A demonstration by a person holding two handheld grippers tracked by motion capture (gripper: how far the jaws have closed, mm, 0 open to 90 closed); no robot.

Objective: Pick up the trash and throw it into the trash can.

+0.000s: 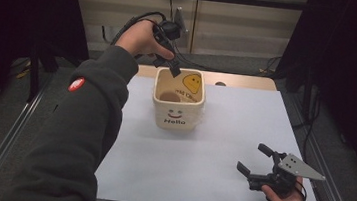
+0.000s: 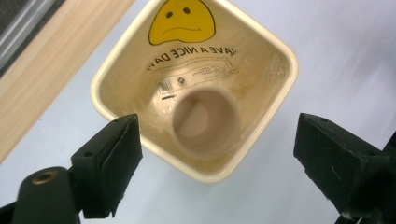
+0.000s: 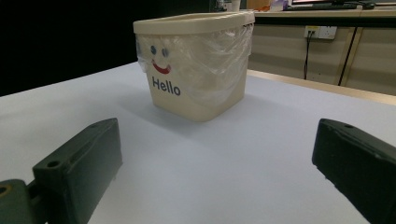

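A cream square bin (image 1: 178,111) with a smiling face and "Hello" on its front stands at the back middle of the white table. A clear bag printed with a yellow frowning face (image 2: 182,21) lines it. On the bin's floor (image 2: 261,79) lies a round brown cup-like thing (image 2: 205,122), also seen from above (image 1: 169,97). My left gripper (image 1: 173,71) hangs over the bin's back rim, pointing down into it, open and holding nothing (image 2: 219,158). My right gripper (image 1: 252,158) rests near the table's front right corner, open, facing the bin (image 3: 196,65) from a distance.
The white table top (image 1: 208,184) stretches wide in front of and beside the bin. A wooden strip (image 1: 239,80) runs along the far edge. Metal rails (image 1: 5,147) flank the table. Cables (image 1: 205,65) trail behind it on the floor.
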